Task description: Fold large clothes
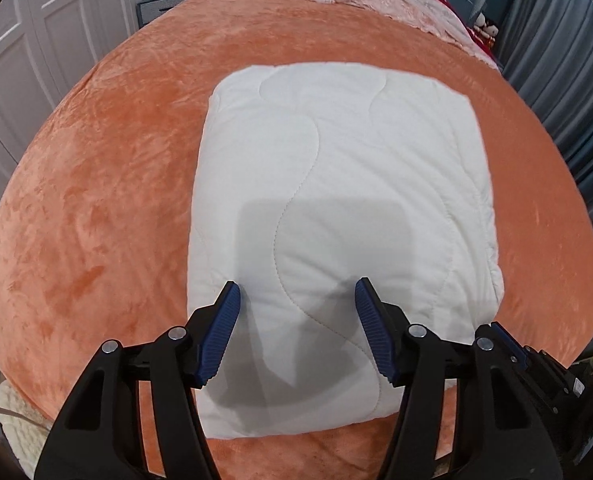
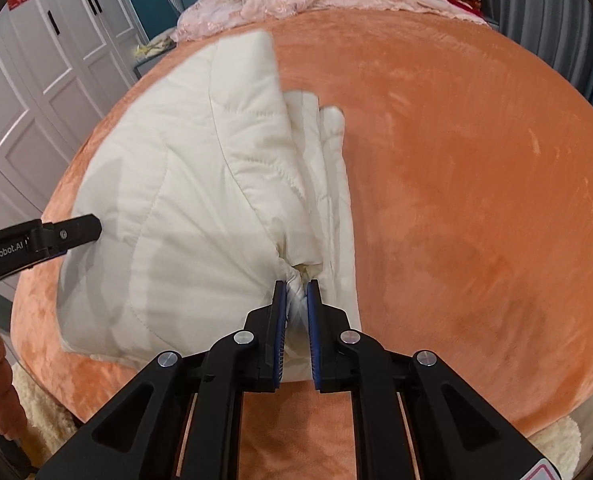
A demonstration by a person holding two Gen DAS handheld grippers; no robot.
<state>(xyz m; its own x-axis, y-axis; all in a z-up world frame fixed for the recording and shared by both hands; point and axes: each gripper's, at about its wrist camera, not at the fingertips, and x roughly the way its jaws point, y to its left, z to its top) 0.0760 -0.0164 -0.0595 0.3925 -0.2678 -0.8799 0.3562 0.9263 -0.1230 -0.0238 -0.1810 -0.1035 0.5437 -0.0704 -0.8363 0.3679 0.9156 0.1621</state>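
The quilt [image 1: 336, 216] sits folded into a fat white block on the orange bed [image 1: 96, 220]. Looks soft, puffy, light but bulky, so I'd grab bunched corners. My right gripper [image 2: 296, 292] is pinching its near corner; my left gripper [image 1: 296, 308] hangs spread above it.

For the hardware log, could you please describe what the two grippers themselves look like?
Both are alike: the left gripper and right gripper have matte black linkage arms with cut-out slots, round silver pivot bolts, and jaws lined with ribbed blue pads. White lettering reading GenRobot.AI marks the left one's body, seen in the right view. No cables show.
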